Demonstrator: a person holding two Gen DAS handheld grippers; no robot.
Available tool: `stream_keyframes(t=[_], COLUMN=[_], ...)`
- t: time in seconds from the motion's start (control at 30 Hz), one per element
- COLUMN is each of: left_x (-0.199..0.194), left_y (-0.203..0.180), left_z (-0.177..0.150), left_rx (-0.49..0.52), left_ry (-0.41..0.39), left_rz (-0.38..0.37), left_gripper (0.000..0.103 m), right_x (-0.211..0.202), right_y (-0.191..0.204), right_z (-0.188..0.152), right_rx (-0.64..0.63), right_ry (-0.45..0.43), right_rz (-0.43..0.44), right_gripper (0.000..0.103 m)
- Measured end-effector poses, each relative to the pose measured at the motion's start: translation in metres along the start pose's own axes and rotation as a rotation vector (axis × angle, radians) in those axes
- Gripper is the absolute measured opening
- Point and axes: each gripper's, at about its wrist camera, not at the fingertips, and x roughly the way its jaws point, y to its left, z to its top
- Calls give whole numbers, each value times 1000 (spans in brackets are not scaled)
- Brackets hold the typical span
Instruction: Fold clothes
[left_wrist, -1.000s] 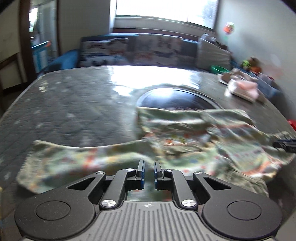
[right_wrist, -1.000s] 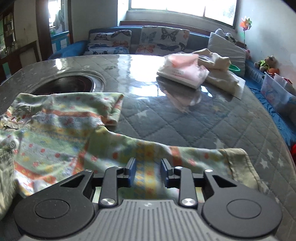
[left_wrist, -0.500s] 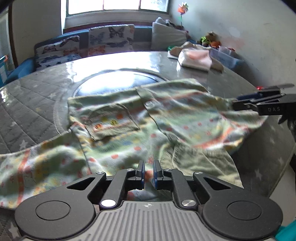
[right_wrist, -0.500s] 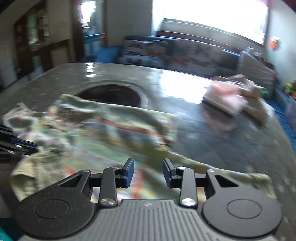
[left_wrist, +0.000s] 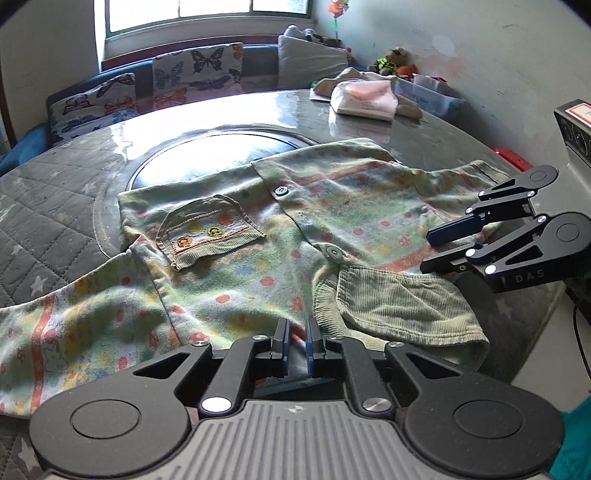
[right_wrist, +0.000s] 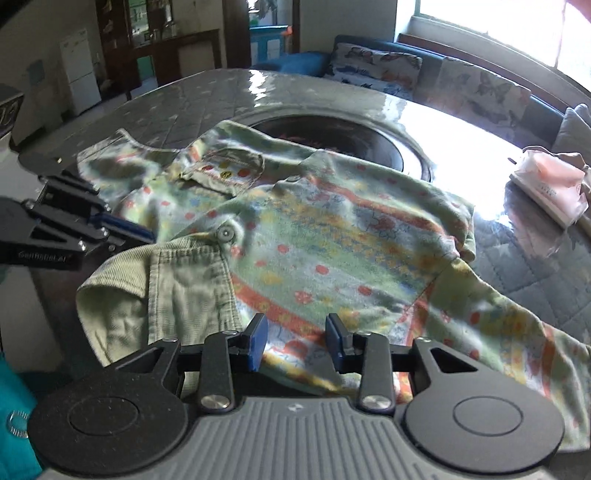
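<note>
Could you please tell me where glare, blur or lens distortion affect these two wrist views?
Left wrist view: sharp; window glare washes out the round inset of the table; fisheye bends the edges. Right wrist view: slightly soft, the shirt print smeared; glare whitens the tabletop beside the pink folded pile; the window is blown out.

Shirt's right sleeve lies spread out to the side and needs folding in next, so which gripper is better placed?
Right gripper, probably: that sleeve lies just beside it, while the left gripper sits near the collar.
</note>
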Motion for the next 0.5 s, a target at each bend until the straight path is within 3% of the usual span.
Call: stream_keyframes(t=[0.27,0.5], left_x=[-6,-8], left_y=[27,61], left_z=[21,55], left_rx=[-17,-37], left_ry=[18,-53], left_rz=[2,113], left_gripper=[12,20], right_x=[-6,-5], right_y=[-23,-71], right_z=[18,57], right_rx=[33,123], right_ry=[18,-68], right_rz=[36,-45], right_gripper=[34,35])
